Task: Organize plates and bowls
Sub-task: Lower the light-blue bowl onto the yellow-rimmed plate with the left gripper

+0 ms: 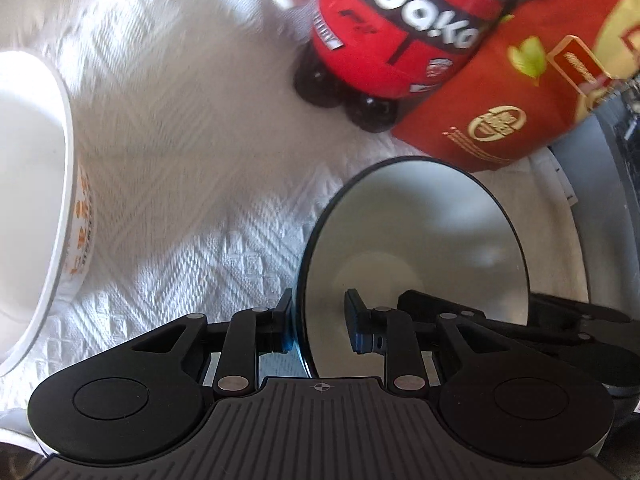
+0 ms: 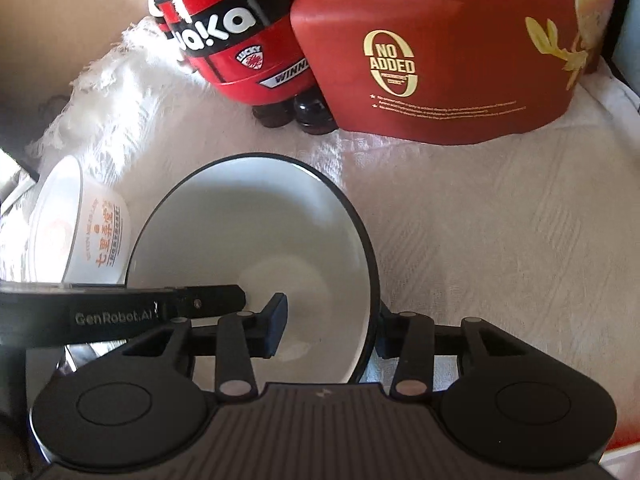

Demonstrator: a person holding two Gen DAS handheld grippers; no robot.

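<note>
A dark-rimmed bowl with a pale inside (image 1: pixel 416 240) (image 2: pixel 256 240) is tilted on the white cloth. My left gripper (image 1: pixel 320 320) straddles its left rim, one finger outside and one inside, with a gap at the inner finger. My right gripper (image 2: pixel 328 328) straddles the bowl's right rim, one finger inside and one outside, also with a gap. The left gripper's finger (image 2: pixel 208 298) reaches into the bowl in the right wrist view. A white bowl with orange lettering (image 1: pixel 36 216) (image 2: pixel 80 228) stands to the left.
A red figure-shaped tin (image 1: pixel 400 28) (image 2: pixel 240 48) and a red carton with gold print (image 1: pixel 520 92) (image 2: pixel 440 52) stand at the back on the white textured cloth (image 1: pixel 192 160) (image 2: pixel 500 220). A grey surface (image 1: pixel 608 200) lies to the right.
</note>
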